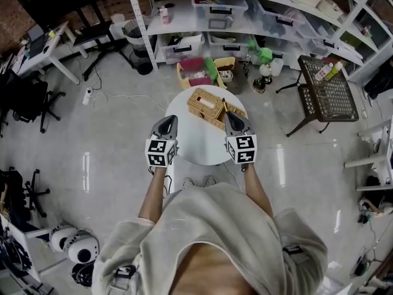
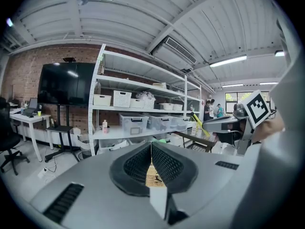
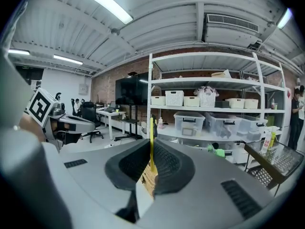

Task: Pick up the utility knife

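The utility knife (image 1: 225,105) is a thin yellow one, and my right gripper (image 1: 233,117) is shut on it, raised over the right part of the round white table (image 1: 190,147). In the right gripper view the knife (image 3: 151,140) stands upright, pinched between the dark pads (image 3: 169,168). From the left gripper view the knife (image 2: 200,127) pokes out of the right gripper's tip. My left gripper (image 1: 166,120) hovers level with it over the table's left part, its jaws shut with nothing in them (image 2: 151,149). A woven basket (image 1: 206,103) sits on the table just beyond both grippers.
Behind the table stands white shelving (image 1: 245,17) with clear plastic bins. A yellow crate (image 1: 196,72) lies on the floor in front of it. A black mesh side table (image 1: 328,91) stands at the right; desks and office chairs (image 1: 31,97) fill the left.
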Available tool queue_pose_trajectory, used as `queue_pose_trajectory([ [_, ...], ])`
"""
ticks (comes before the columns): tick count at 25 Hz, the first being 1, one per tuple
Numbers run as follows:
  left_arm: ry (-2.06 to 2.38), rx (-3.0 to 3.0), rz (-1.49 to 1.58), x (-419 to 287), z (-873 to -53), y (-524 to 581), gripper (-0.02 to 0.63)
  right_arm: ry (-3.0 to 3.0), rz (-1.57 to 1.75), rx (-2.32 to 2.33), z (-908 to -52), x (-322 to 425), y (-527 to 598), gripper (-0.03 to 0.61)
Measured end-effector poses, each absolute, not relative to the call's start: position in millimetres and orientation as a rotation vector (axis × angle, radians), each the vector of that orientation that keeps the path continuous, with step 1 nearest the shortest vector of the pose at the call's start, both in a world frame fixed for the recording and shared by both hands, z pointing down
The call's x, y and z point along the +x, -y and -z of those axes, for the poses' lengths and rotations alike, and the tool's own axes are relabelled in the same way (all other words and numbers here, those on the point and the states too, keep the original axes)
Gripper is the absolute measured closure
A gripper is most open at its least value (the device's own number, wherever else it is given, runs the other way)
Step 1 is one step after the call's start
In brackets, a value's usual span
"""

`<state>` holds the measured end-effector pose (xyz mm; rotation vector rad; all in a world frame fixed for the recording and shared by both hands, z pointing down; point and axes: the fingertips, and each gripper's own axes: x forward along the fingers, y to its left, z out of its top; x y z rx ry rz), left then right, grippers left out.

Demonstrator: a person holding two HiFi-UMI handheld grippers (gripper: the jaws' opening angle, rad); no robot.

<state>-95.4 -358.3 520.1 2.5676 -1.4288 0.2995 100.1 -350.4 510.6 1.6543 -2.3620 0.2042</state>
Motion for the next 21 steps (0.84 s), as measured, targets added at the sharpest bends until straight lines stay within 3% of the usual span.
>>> queue_pose_trajectory([
  [21,1.43,2.545,-0.33,-96,-536,352,0.591,2.356,-0.255,1.624,-531,100,344,0.534],
])
